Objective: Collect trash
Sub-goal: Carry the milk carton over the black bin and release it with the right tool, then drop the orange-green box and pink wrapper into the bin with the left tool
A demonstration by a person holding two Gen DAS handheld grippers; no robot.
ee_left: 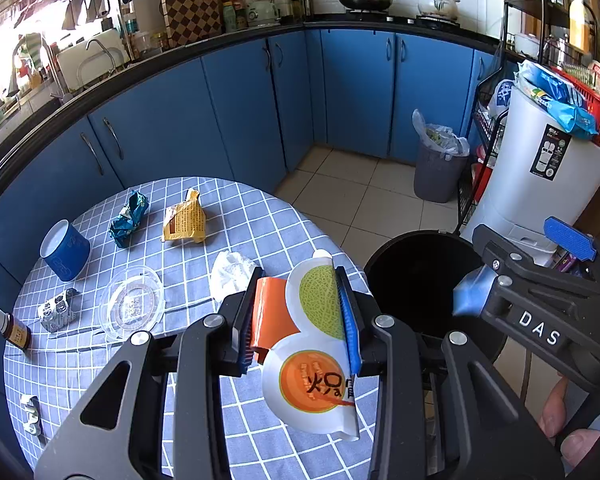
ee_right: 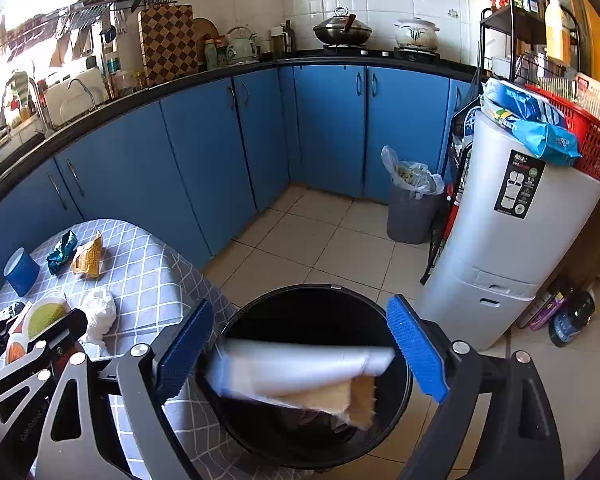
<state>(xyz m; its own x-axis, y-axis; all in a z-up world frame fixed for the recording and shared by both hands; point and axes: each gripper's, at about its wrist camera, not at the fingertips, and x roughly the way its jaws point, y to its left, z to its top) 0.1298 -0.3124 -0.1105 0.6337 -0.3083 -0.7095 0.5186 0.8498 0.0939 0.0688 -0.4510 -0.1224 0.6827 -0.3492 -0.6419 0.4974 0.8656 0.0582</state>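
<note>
We are in a home kitchen. Blue cabinets (ee_right: 204, 152) run under a black counter (ee_right: 380, 58); far on it we see a wok (ee_right: 342, 32), a pot (ee_right: 416, 34), a kettle (ee_right: 242, 46). At left is a sink (ee_right: 74, 98), near us a table (ee_left: 236, 216).

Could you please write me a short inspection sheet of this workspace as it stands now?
Surface: round table under a blue checked cloth.
Job's things: yellow wrapper, blue wrapper, white tissue on the cloth; black bin beside the table.
Clutter: blue cup, clear lid, small bottle.
Grippers: left gripper shut on melon packet; right gripper open over the bin, a blurred white wrapper between its fingers.
Cables: nothing seen.
Surroundings: blue cabinets, grey bin.
</note>
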